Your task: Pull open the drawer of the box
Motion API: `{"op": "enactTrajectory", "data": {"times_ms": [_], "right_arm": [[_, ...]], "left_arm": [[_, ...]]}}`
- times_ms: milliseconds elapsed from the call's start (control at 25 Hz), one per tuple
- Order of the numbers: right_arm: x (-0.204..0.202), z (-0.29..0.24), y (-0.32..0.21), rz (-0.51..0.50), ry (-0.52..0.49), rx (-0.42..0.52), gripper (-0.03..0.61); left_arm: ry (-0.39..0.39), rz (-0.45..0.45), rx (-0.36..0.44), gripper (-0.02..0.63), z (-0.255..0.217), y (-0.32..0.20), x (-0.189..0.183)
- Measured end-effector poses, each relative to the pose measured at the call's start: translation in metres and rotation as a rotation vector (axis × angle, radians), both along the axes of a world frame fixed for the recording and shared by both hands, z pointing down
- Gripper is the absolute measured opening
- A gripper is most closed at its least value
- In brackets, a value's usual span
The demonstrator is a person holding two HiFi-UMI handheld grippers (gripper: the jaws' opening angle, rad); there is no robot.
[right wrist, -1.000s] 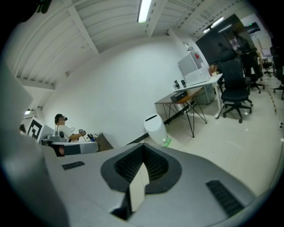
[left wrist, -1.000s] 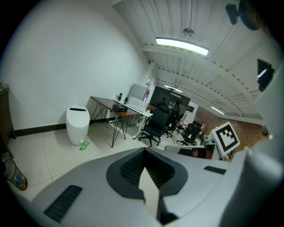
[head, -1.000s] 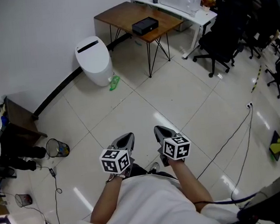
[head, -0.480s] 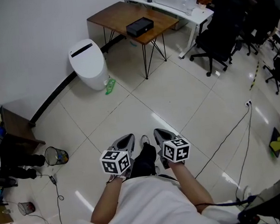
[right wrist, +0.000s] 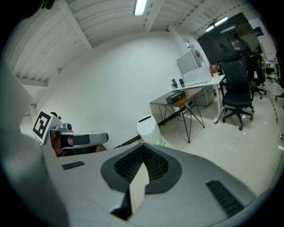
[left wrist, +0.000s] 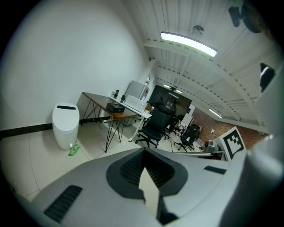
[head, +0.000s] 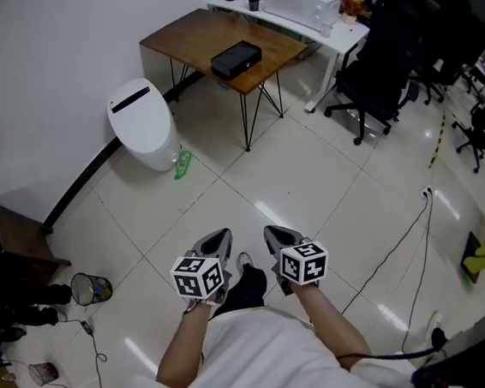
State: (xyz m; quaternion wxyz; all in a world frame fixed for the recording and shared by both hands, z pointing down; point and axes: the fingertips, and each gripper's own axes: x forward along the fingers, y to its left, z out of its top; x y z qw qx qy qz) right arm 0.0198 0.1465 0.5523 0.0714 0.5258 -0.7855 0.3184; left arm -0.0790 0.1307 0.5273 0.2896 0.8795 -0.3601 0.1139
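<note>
The box (head: 236, 58) is small and black and lies on a brown wooden table (head: 191, 32) with thin black legs, far ahead by the white wall. It also shows as a small dark shape in the left gripper view, box (left wrist: 115, 107), and in the right gripper view, box (right wrist: 175, 98). No drawer is discernible at this distance. My left gripper (head: 222, 235) and right gripper (head: 270, 229) are held side by side close to the person's body, over the tiled floor. Both are shut with nothing between the jaws, left gripper (left wrist: 143, 151), right gripper (right wrist: 143, 147).
A white bin (head: 140, 122) stands left of the table with a green bottle (head: 182, 163) on the floor beside it. A white desk (head: 298, 21) and black office chairs (head: 372, 72) stand to the right. A cable (head: 394, 242) runs across the floor; a wire basket (head: 91, 288) is at the left.
The person has walked forward: table, box and bin have slid down and left in the head view. Both grippers stay shut in the same place before the body.
</note>
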Motion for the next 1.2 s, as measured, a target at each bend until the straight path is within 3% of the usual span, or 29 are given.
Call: {"op": "enactTrajectory", "data": {"times_ms": [560,1200], "right_arm": [[0.020,-0.018,-0.120,0.016,0.012,0.014,-0.014],[0.021,-0.023,-0.204,0.069,0.032,0.007,-0.014]], "left_arm": [[0.038,0.005,0.009,0.002,-0.018,-0.115,0.020],[0.040,0.001,0.016,0.002,-0.023,-0.198,0.010]]}}
